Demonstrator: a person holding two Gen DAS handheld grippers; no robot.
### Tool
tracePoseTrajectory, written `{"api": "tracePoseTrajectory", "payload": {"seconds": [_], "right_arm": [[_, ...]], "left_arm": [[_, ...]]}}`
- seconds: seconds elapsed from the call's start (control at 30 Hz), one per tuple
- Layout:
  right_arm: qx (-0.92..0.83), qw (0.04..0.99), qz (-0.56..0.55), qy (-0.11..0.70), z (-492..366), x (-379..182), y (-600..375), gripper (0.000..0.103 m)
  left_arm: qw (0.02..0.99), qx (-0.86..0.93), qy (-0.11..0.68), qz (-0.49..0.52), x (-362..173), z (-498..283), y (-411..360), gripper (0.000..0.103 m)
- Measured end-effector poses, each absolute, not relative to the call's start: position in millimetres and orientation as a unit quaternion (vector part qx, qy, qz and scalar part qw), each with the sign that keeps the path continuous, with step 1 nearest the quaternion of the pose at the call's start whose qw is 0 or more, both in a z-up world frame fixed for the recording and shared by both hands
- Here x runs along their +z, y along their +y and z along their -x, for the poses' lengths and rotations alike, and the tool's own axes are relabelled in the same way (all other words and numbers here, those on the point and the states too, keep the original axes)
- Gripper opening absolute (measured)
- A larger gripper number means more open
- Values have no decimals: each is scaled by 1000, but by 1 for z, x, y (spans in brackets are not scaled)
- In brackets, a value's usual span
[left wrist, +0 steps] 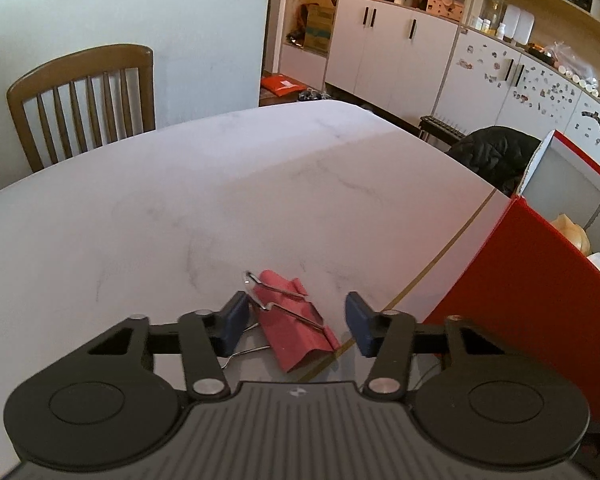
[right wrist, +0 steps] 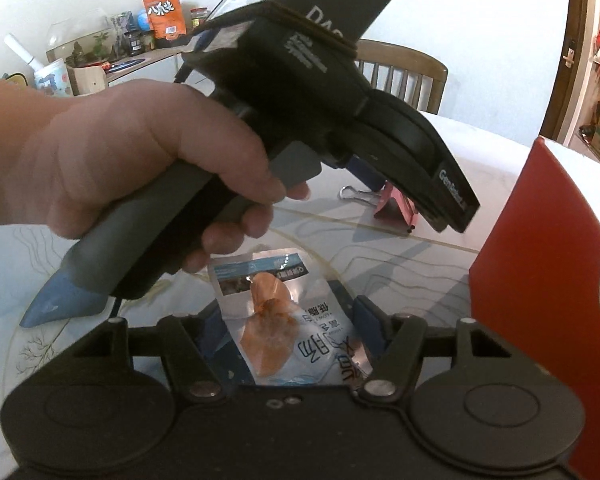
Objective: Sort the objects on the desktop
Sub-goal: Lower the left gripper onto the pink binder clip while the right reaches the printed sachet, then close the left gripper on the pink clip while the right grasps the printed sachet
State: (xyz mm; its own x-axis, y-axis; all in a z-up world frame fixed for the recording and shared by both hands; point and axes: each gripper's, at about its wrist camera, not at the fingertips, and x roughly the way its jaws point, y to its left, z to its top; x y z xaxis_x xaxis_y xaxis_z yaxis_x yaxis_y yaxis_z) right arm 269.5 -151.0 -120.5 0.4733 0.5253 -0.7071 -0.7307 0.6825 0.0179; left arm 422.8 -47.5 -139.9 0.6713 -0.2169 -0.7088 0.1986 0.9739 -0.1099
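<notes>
Pale marbled tabletop (left wrist: 220, 200) filling most of the left wrist view, with a thin gold line running across it. Wooden slat-backed chair (left wrist: 84, 96) pushed up at its far edge. Red box (left wrist: 520, 280) standing open-topped on the right side of the tabletop, near wall red, inside pale, a few items showing over the rim but too cut off to name.

Left gripper (left wrist: 297, 300) angled down at the tabletop beside the red box, gripped around its handle by a hand (right wrist: 140, 160), as the right wrist view shows. Jaws partly open, set either side of a red binder clip (left wrist: 296, 328). Left pad just beside the clip's wire handles, perhaps touching them; right pad clearly apart from the clip, bare tabletop showing between. No squeeze on the clip.

Right gripper (right wrist: 286, 308) also pitched downward, close to the tabletop and nearer than the left one. Jaws about half apart and closed onto a clear snack packet (right wrist: 320, 344), printed blue and white with an orange piece of food inside. Packet spanning the whole gap, its edges up against both pads, the left pad mostly hidden behind it.

Binder clip lying on its side on the tabletop, right on the gold line, silver wire handles folded out, just left of the red box.
</notes>
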Motion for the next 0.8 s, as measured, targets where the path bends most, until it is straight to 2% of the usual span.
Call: {"api": "tracePoseTrajectory", "payload": {"seconds": [0.03,0.5,0.57,0.6,0.8], "right_arm": [[370,846,144,355,-270,-121,-150,66],[368,842,154,364,-267,-128,-156,65],[368,840,154,367,-264,-127,-158,65],[368,840,155,368,-262,-127,-160,65],[368,834,155,380,-249,-125,-167,64]], "left_arm": [[914,-117,389,7,-140,-422,-48,38],[920,-112,376,-27,-136,-386,-41,30],[921,-103,376,-16,-135,-378,-31,27],[922,-100,374,-10,-133,-372,-26,21],[924,-90,372,-11,-132,-334,-11,20]]}}
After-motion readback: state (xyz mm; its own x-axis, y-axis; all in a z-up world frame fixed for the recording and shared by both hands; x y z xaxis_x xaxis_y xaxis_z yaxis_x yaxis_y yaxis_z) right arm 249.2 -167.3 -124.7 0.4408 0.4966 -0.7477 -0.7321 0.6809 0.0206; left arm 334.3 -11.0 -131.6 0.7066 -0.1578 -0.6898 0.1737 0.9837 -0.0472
